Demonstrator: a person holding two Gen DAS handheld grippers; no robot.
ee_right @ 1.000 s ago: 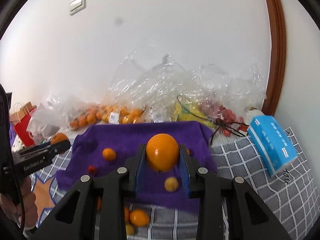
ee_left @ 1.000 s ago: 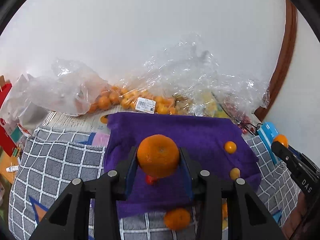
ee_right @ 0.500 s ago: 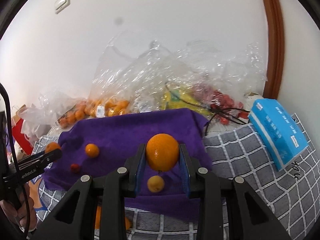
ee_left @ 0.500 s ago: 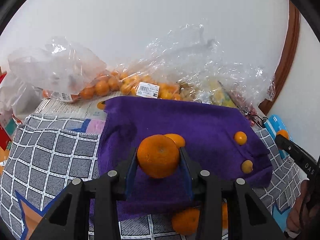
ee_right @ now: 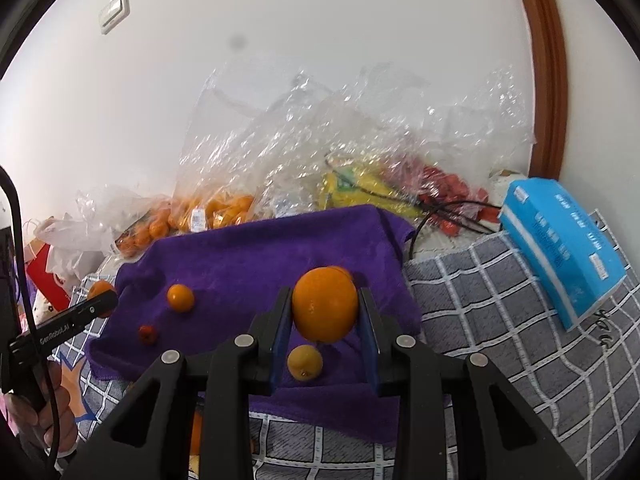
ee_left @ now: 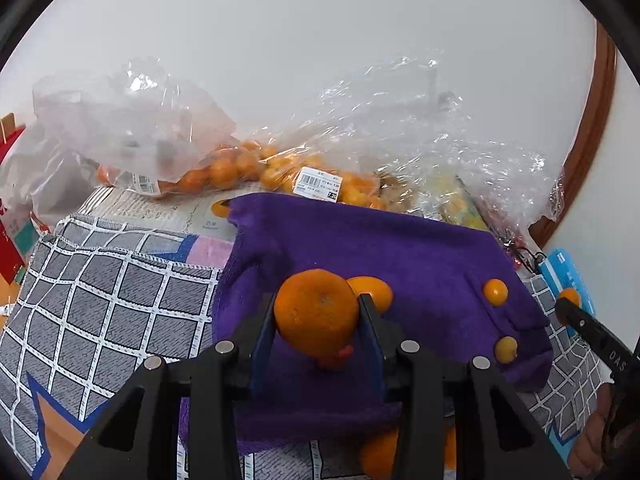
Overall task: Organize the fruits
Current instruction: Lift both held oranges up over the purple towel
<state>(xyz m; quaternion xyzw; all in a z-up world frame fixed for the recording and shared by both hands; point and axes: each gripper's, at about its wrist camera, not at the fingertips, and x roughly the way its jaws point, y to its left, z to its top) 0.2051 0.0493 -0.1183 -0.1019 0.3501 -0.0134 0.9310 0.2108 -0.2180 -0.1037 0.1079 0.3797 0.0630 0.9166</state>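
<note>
Left wrist view: mandarin clamped between left gripper jaws, above purple towel. Right wrist view: orange pinched in right gripper, jaws narrow, over same towel. Small kumquats loose on towel; bagged fruit behind; blue tissue pack right.

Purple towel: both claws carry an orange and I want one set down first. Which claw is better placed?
Right, probably. Its orange hangs above bare purple towel; the left claw's orange overlaps another orange lying there.
</note>
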